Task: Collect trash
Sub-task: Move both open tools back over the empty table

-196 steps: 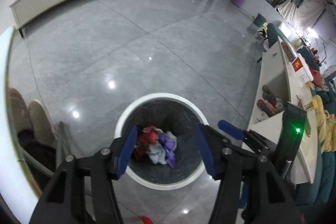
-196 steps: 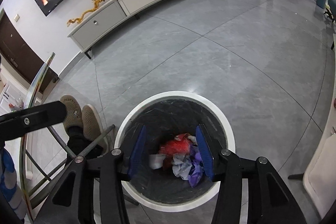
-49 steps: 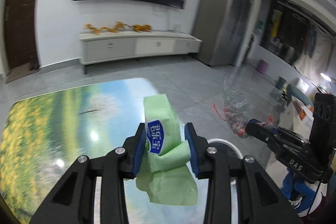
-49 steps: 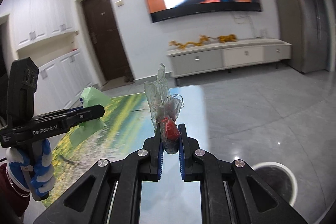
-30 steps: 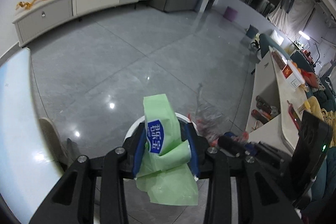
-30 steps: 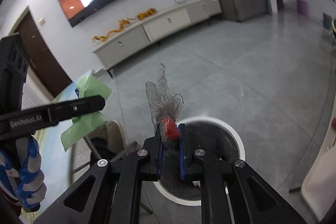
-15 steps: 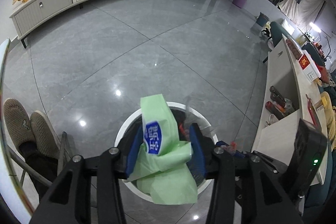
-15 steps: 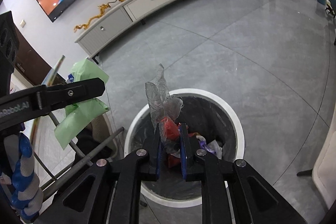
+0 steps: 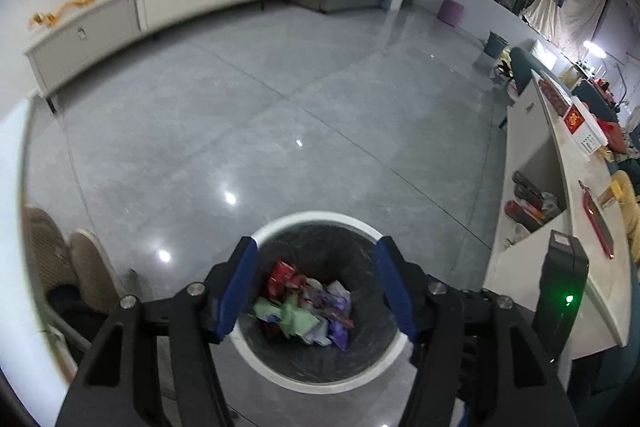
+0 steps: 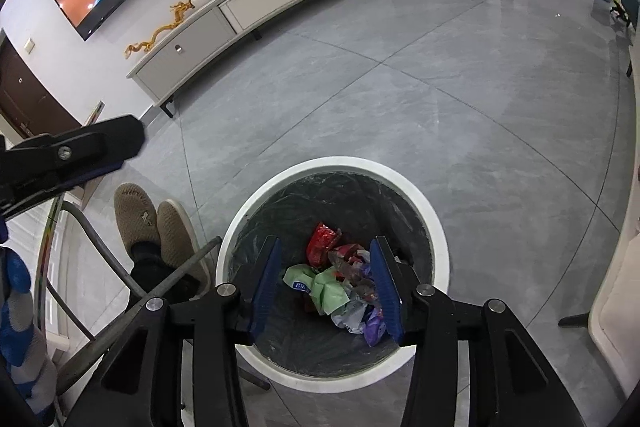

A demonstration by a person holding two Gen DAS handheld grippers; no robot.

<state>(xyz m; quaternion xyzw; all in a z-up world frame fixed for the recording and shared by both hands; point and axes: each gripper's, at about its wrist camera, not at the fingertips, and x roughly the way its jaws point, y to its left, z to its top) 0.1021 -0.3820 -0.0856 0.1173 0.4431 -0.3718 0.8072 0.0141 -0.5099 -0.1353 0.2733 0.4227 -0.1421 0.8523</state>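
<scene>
A round white-rimmed bin [image 9: 320,219] [image 10: 436,227] with a dark liner stands on the grey floor, below both grippers. Inside lie the green tissue wrapper [image 9: 288,315] [image 10: 324,287], the clear plastic bag [image 10: 352,271] with red scraps, a red wrapper [image 10: 322,241] and purple wrappers [image 9: 340,311]. My left gripper [image 9: 316,287] hangs over the bin, its jaws opening with nothing between them. My right gripper [image 10: 326,283] is also above the bin, its jaws opening and empty. The left gripper's black finger [image 10: 80,147] shows at the left of the right wrist view.
A person's beige slippers [image 10: 152,223] rest by the bin under a glass table edge [image 10: 44,259] with metal legs. A white counter [image 9: 568,187] with clutter runs along the right. A low white TV cabinet [image 10: 260,3] lines the far wall.
Both grippers have opened. The green wrapper dropped from the left one and the clear bag from the right one; both now lie in the bin.
</scene>
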